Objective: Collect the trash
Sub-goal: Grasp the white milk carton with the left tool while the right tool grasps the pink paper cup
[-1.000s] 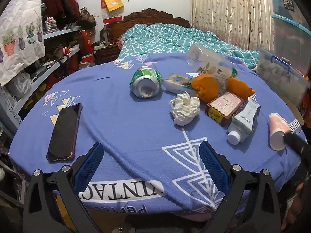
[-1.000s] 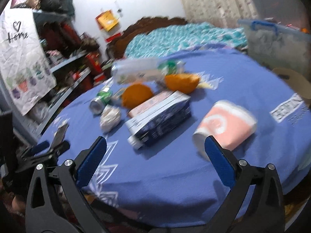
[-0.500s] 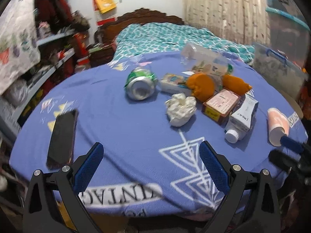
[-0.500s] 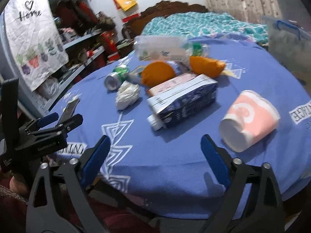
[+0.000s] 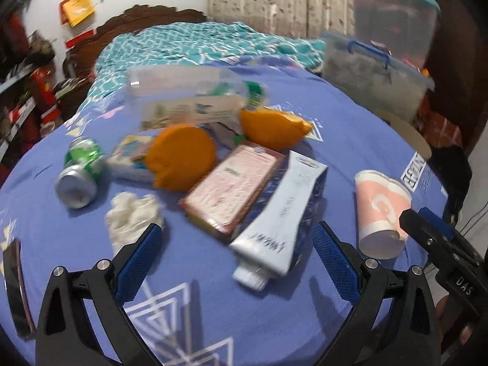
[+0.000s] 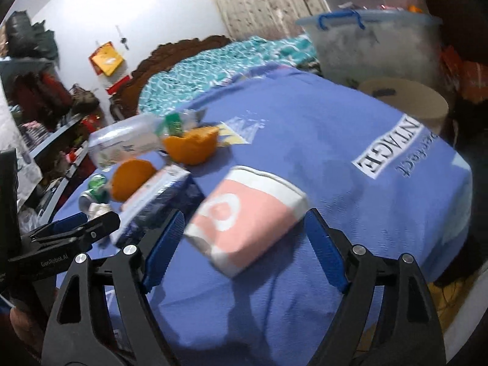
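"GenRobot.AI" is being shown on the left tool [image 6: 73, 231]. "DAS" is being shown on the right tool [image 5: 439, 244]. On the blue cloth [image 6: 320, 140], mirrored lettering ending in "NTAGE" is being displayed.

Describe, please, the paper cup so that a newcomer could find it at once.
On the blue-purple printed tablecloth, look to the side away from the cluttered pile. There the pink-and-white paper cup lies tipped on its side, alone; its neighbours are cartons, a can and orange peel.

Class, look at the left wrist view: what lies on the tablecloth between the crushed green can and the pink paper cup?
In the left wrist view, between the green can and the pink paper cup lie the crumpled tissue, the red-edged box and the white carton.
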{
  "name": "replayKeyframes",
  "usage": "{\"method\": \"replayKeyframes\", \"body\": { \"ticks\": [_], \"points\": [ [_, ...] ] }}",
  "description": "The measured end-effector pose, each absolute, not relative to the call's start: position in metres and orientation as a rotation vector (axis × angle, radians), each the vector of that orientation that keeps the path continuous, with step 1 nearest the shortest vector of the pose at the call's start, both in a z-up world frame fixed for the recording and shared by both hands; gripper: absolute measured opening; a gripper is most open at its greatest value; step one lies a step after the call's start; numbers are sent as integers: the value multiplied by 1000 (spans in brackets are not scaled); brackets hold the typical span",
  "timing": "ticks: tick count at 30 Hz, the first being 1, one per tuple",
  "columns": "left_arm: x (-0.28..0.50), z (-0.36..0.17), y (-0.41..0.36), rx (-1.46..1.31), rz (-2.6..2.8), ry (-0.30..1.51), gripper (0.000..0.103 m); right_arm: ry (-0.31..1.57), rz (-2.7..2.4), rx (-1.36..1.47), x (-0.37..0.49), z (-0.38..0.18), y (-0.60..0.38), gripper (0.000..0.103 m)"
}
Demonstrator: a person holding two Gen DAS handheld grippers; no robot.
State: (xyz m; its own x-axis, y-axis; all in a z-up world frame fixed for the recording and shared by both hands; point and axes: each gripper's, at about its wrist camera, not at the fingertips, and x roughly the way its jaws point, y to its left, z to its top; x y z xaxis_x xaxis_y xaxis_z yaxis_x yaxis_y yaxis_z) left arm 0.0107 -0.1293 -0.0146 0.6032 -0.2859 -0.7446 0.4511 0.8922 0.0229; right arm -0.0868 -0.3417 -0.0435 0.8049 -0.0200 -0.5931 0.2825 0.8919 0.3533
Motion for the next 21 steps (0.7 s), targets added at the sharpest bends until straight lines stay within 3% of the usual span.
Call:
{"method": "replayKeyframes", "body": {
  "ticks": [7,10,16,18,21],
  "points": [
    [16,-35,-155,317,-434,811,93,676,-165,531,-78,-65,-356,86],
    [19,-43,-158,320,-454,852,66,674,-150,533,-75,-67,-356,86],
    [9,-43,-155,313,-473,847,58,680,-72,521,-67,-68,-343,85],
    [6,-42,-149,291,-481,854,57,680,-41,527,-62,-69,-340,80],
    [-1,-41,-140,273,-488,865,57,679,24,555,-54,-69,-337,65]
  ]
}}
